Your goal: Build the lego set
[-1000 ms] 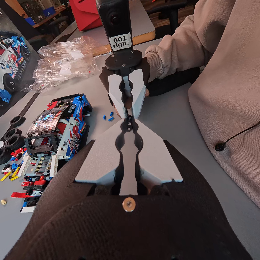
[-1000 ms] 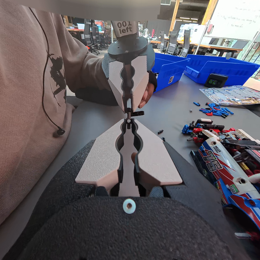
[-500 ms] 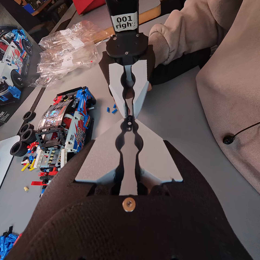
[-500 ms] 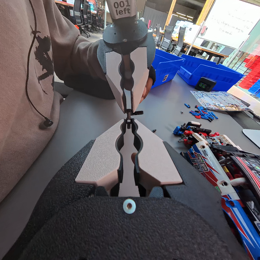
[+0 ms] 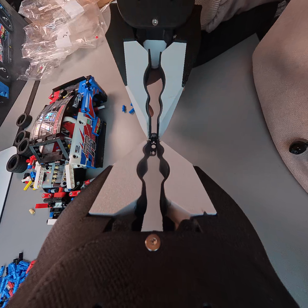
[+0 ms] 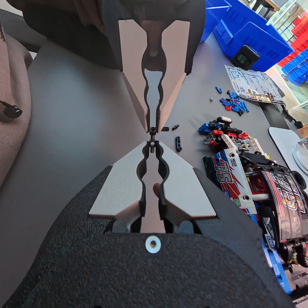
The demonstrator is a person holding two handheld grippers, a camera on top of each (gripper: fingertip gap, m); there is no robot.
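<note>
My left gripper [image 5: 153,148] and right gripper [image 6: 152,147] meet tip to tip above the grey table [image 5: 216,133]. The left is shut on a small black connector [image 5: 153,146]. In the right wrist view that connector [image 6: 152,129] has a short black arm sticking out to the right. The right is shut on another small black connector [image 6: 152,143]. A short dark axle [image 6: 152,137] bridges the two pieces. The right gripper [image 5: 153,134] comes down from the top of the left wrist view. The part-built blue, white and red lego car [image 5: 70,133] lies beside them on the table.
Empty plastic bags [image 5: 58,33], black tyres [image 5: 21,145] and loose parts lie around the car. A blue pin pile [image 6: 233,103], a sticker sheet [image 6: 250,85], blue bins [image 6: 241,25] and a loose black beam [image 6: 178,144] lie nearby. The person's body [image 5: 283,100] borders the table. Only a small space, under 4 cm, lies between the two pairs of fingers.
Both grippers have drawn closer together and tilted down toward the table. Each looms larger in the other's view. Both stay shut on their black pieces.
</note>
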